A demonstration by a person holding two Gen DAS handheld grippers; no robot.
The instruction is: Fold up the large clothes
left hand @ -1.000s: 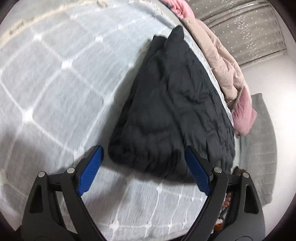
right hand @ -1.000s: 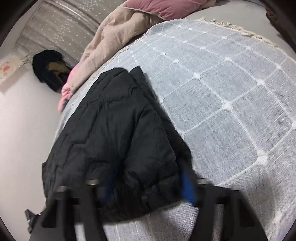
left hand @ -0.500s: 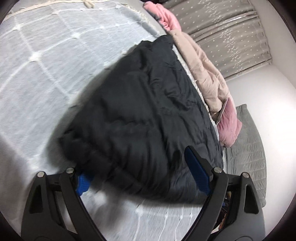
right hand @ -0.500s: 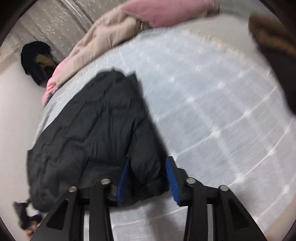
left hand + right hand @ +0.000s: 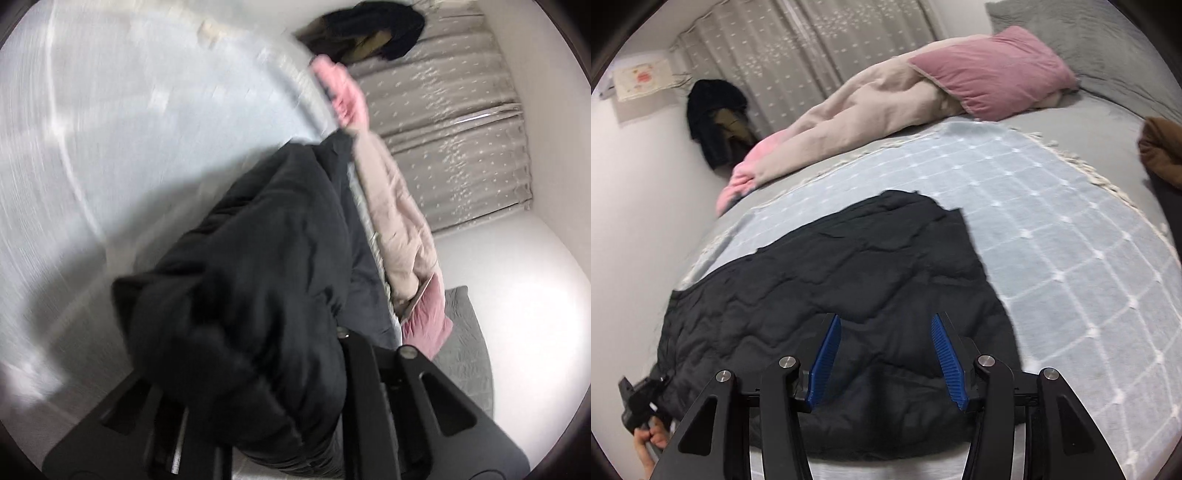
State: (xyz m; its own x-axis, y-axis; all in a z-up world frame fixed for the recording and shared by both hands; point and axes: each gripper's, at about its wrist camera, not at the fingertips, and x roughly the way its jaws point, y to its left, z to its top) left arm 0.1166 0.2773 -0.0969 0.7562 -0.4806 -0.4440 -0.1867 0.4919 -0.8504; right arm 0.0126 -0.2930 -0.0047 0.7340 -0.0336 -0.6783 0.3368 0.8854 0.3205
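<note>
That black puffer jacket (image 5: 827, 295) looks soft and slippery, so grab its hem. Left gripper (image 5: 280, 417) is closing on bunched fabric; right gripper (image 5: 886, 362) is opening, nothing pinched.

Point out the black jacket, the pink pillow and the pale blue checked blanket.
black jacket (image 5: 849, 280): right wrist view, on its quilted top surface.
pink pillow (image 5: 993, 70): right wrist view, on the middle of its face.
pale blue checked blanket (image 5: 1071, 258): right wrist view, on a bare part beside the jacket.
</note>
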